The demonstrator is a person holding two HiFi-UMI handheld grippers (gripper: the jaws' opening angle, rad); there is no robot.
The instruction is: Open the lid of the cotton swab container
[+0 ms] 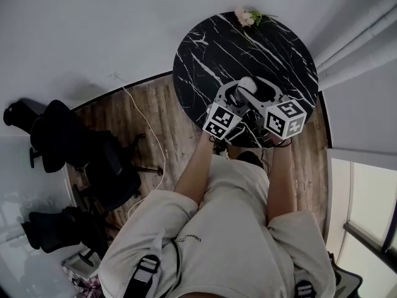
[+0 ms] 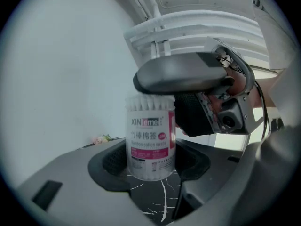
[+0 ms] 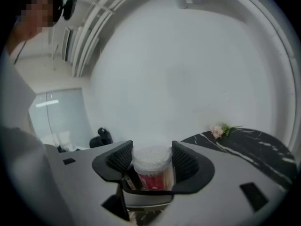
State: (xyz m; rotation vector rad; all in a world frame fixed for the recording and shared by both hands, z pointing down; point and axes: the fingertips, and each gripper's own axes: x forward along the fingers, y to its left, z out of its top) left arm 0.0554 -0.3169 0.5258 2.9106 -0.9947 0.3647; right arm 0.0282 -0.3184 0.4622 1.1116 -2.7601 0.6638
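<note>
The cotton swab container is a clear tub with a pink and white label. It stands upright on the black marble table. My left gripper is shut on its lower body, one pad on each side. From above, my right gripper is shut on the lid, through which white swab tips show. In the head view both grippers meet over the container near the table's front edge, the left gripper beside the right gripper. I cannot tell whether the lid has lifted off.
A small pink flower lies at the table's far edge. Black office chairs stand on the wooden floor to the left, and a white cable runs across it. A white wall lies behind the table, with curtains at the right.
</note>
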